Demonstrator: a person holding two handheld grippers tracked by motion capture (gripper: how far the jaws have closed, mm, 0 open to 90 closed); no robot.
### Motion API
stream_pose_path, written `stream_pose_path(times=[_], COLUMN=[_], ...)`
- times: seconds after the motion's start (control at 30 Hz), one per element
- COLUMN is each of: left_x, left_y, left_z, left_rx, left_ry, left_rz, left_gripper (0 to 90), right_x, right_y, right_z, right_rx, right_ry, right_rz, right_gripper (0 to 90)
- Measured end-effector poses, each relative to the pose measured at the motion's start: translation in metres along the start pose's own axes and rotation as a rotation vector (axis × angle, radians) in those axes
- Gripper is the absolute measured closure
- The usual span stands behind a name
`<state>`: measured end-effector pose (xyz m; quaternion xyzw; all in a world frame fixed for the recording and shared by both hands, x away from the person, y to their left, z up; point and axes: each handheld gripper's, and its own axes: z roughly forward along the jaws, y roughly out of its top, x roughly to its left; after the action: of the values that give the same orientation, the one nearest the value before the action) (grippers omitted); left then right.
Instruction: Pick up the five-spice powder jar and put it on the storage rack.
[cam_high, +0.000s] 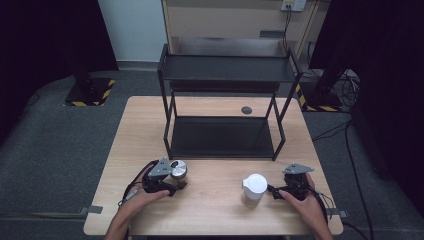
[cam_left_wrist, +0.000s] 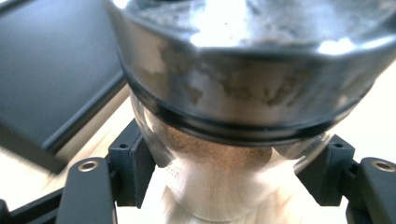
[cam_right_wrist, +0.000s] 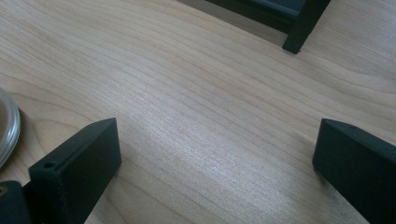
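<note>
1. The left gripper (cam_high: 176, 181) is near the front edge of the wooden table (cam_high: 210, 220), left of the middle, in the person's left hand (cam_high: 145, 196).
2. Its jaws are clenched on a glass jar (cam_high: 178, 170) with a shiny metal lid. In the left gripper view the black pads (cam_left_wrist: 135, 163) press on the clear body of the jar from both sides, just under the lid (cam_left_wrist: 247, 79).
3. That jar holds a brown powder (cam_left_wrist: 210, 147), which shows through the glass below the lid's rim.
4. The jar is close to the front left leg of the black two-shelf rack (cam_high: 225, 135), which takes up the middle and far part of the table.
5. The right gripper (cam_high: 274, 190) is near the front edge too, toward the right corner, in the right hand (cam_high: 310, 207).
6. Its jaws are spread wide with nothing between them; the right gripper view has bare wood between the two black pads (cam_right_wrist: 79, 172).
7. A second jar with a white lid (cam_high: 254, 189) stands just to the left of the right gripper's tips; I cannot tell whether they touch it.
8. The two jars are well apart along the front of the table.
</note>
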<state>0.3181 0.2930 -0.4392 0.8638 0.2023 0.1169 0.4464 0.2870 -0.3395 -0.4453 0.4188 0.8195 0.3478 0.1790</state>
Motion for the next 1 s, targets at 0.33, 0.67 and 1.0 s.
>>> stream_pose_path(times=[0.33, 0.67, 1.0], left_x=[0.004, 0.010, 0.014], left_y=[0.022, 0.040, 0.064], left_z=[0.008, 0.010, 0.008], left_rx=[0.014, 0.016, 0.030], left_ry=[-0.046, -0.063, -0.055], left_rz=[0.056, 0.078, 0.119], left_gripper=[29.4, 29.4, 29.4], right_x=[0.000, 0.000, 0.000], right_y=[0.000, 0.000, 0.000], right_z=[0.000, 0.000, 0.000], right_rx=[0.000, -0.001, -0.001], right_ry=[-0.001, -0.001, -0.001], right_rz=[0.000, 0.000, -0.002], right_gripper=[1.9, 1.9, 1.9])
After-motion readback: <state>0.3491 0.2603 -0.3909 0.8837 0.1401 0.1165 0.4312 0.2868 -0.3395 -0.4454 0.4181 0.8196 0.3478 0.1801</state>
